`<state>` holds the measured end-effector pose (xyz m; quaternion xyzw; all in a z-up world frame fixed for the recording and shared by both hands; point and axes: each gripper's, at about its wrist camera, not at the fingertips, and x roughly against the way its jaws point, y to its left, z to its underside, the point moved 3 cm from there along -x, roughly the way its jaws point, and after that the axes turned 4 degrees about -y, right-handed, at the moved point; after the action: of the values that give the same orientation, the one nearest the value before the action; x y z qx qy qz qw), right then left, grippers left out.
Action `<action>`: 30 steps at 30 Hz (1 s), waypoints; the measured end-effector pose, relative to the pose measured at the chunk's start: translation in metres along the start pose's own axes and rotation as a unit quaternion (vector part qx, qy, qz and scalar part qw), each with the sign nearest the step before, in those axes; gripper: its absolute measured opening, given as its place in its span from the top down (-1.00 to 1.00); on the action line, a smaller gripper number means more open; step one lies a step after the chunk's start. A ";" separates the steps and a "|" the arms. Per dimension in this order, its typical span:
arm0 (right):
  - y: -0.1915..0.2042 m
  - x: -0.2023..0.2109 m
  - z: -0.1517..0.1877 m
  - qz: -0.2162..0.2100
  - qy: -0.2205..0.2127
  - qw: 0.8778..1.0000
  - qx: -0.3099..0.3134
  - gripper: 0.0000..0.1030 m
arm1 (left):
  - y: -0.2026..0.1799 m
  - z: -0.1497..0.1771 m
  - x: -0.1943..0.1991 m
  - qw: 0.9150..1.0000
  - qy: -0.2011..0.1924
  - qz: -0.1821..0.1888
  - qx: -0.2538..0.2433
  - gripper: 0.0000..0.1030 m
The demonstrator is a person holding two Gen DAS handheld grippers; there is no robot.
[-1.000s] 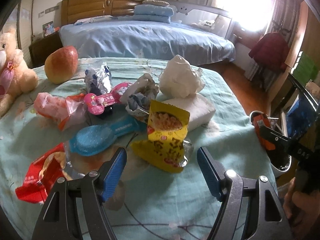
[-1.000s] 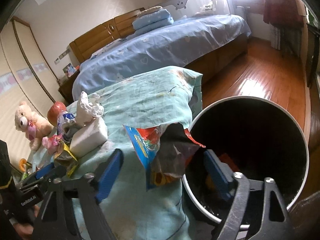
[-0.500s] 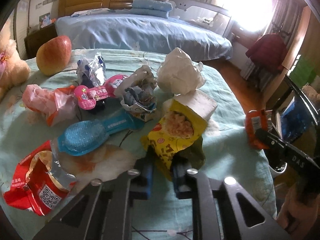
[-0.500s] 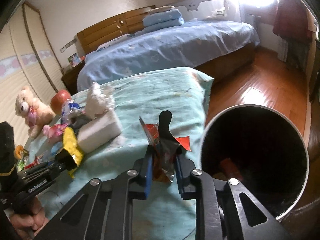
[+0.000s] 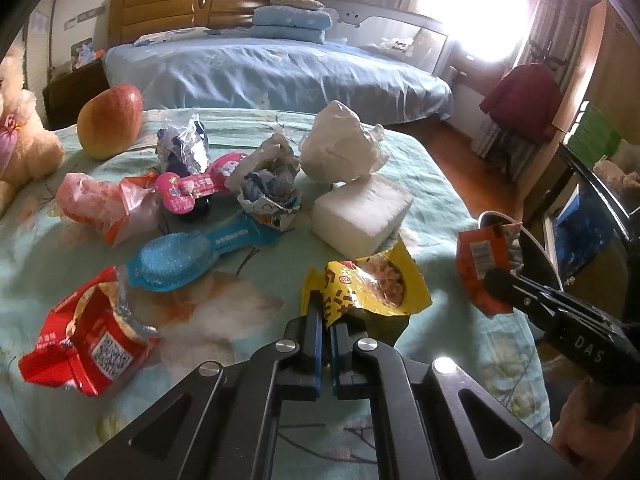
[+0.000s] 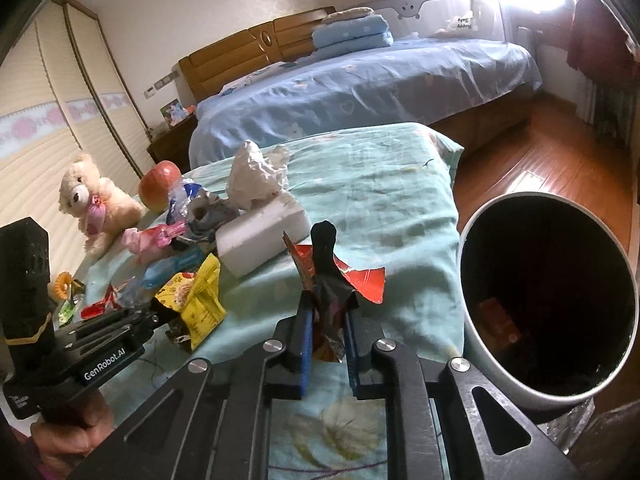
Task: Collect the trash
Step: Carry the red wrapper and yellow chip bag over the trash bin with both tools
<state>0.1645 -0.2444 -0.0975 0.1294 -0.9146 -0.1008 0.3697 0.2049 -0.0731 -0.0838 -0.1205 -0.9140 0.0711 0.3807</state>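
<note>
My left gripper (image 5: 326,312) is shut on the lower corner of a yellow snack wrapper (image 5: 372,284), lifted slightly off the teal bedspread (image 5: 224,360). My right gripper (image 6: 328,312) is shut on a crumpled red and dark foil wrapper (image 6: 360,280), held above the bedspread just left of a round white-rimmed bin (image 6: 536,196). The bin is dark inside, with a red packet at its bottom. In the right wrist view the left gripper (image 6: 160,312) and its yellow wrapper (image 6: 196,300) sit at the left. More wrappers lie behind: a red packet (image 5: 88,344), a blue spoon-shaped pack (image 5: 176,260), a pink one (image 5: 188,188).
A white foam block (image 5: 360,212) and a crumpled tissue (image 5: 340,148) lie mid-spread. An apple (image 5: 110,122) and a teddy bear (image 6: 92,200) sit at the far left. A blue bed (image 5: 260,72) stands behind, with wooden floor on the right.
Both grippers went from wide open to shut: the left closed on the yellow wrapper and raised it, and the right closed on the red wrapper and drew back left from the bin's mouth.
</note>
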 end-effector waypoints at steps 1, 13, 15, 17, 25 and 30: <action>0.000 0.001 0.001 -0.001 0.000 1.000 -0.001 0.75 | -0.001 0.001 0.002 1.000 0.000 0.001 -0.002 0.97; 0.001 0.012 0.016 -0.005 -0.001 1.000 -0.017 0.79 | -0.004 0.017 0.015 1.000 0.016 -0.007 -0.011 0.24; 0.000 0.013 0.018 -0.006 0.000 1.000 -0.020 0.80 | -0.005 0.018 0.016 1.000 0.015 -0.006 -0.017 0.53; 0.000 0.013 0.018 -0.006 -0.001 1.000 -0.020 0.80 | -0.007 0.019 0.014 1.000 0.021 -0.003 -0.021 0.91; -0.009 0.025 0.017 -0.003 -0.013 0.999 -0.029 0.82 | -0.017 0.014 0.018 0.999 0.007 0.003 -0.035 1.00; -0.019 0.033 0.016 0.004 -0.020 0.999 -0.038 0.82 | -0.032 0.010 0.020 0.999 0.001 0.016 -0.046 1.00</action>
<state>0.1331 -0.2713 -0.0926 0.1097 -0.9178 -0.1363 0.3565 0.1786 -0.0989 -0.0704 -0.1520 -0.9141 0.0351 0.3742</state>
